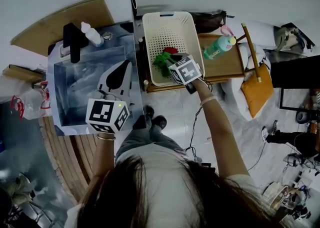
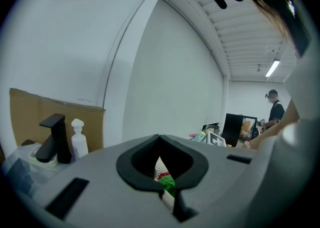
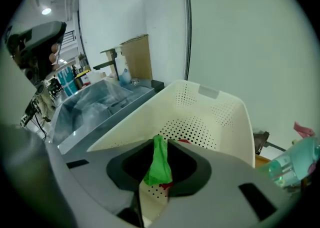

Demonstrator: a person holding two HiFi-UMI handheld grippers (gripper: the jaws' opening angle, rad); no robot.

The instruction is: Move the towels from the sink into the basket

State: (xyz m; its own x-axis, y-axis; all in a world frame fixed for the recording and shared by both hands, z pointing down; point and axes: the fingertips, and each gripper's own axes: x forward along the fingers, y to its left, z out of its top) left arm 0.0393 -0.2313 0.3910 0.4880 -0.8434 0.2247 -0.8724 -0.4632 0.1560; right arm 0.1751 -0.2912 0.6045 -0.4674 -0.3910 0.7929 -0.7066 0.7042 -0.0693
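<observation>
Head view steeply down from above sink [image 1: 90, 59] and basket [image 1: 167, 27], left gripper view level, right gripper view close over shared basket.

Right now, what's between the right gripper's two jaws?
A green towel, pinched in the right gripper above the white basket; the right gripper view shows it.

You had open room above the basket [image 1: 148, 47], its tall walls closing the sides; a green towel [image 3: 159, 164] hung from your right tongs [image 3: 161, 141] there. A bottle [image 1: 218, 47] crowded the bench [image 1: 227, 67] alongside.
</observation>
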